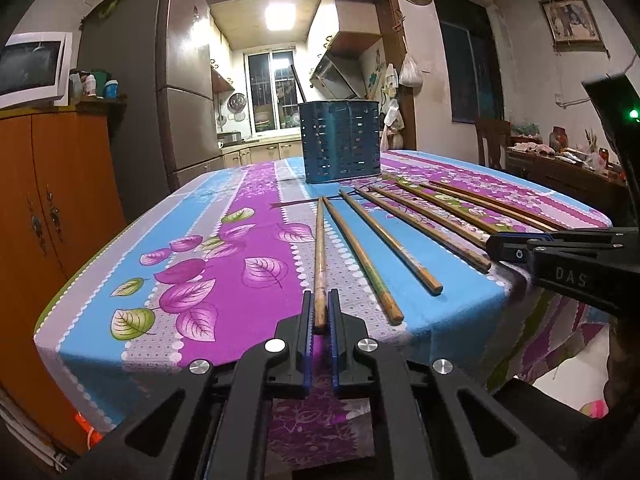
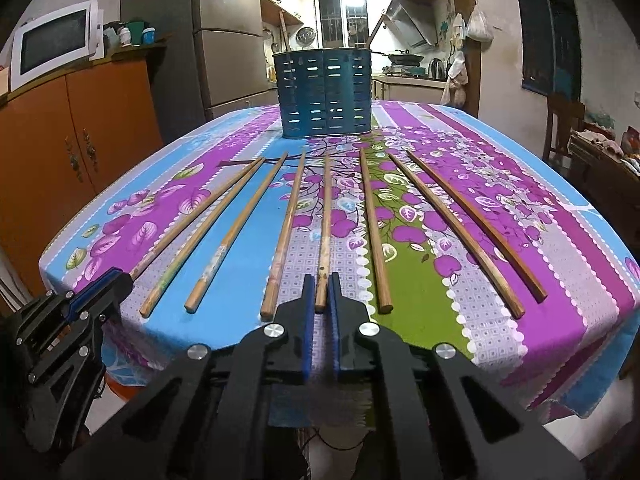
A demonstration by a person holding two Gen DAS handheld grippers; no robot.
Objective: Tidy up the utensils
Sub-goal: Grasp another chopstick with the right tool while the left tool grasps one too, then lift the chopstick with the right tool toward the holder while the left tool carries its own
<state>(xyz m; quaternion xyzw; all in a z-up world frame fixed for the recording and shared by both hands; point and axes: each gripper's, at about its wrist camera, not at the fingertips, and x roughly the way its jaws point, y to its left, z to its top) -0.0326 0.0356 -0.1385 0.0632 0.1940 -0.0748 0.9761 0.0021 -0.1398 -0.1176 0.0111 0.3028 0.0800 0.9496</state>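
I see a row of eight wooden chopsticks lying side by side on the surface (image 2: 420, 292), which is covered by a purple, blue and green floral cloth. Their thin tips point toward a blue perforated utensil holder (image 2: 326, 94) standing upright at the far end, with a stick or two already poking out of its top.

My left hand-held gripper (image 1: 320, 320) sits at the near edge, its jaws narrowed around the thick end of the leftmost chopstick (image 1: 319, 256), which lies flat on the cloth. Whether the pads actually press on it, I cannot tell.

My right hand-held gripper (image 2: 321, 292) is likewise narrowed around the thick end of the fifth chopstick (image 2: 326, 220) from the left, near the middle of the row; again, contact is unclear. The other chopsticks lie untouched, spread apart like a fan.
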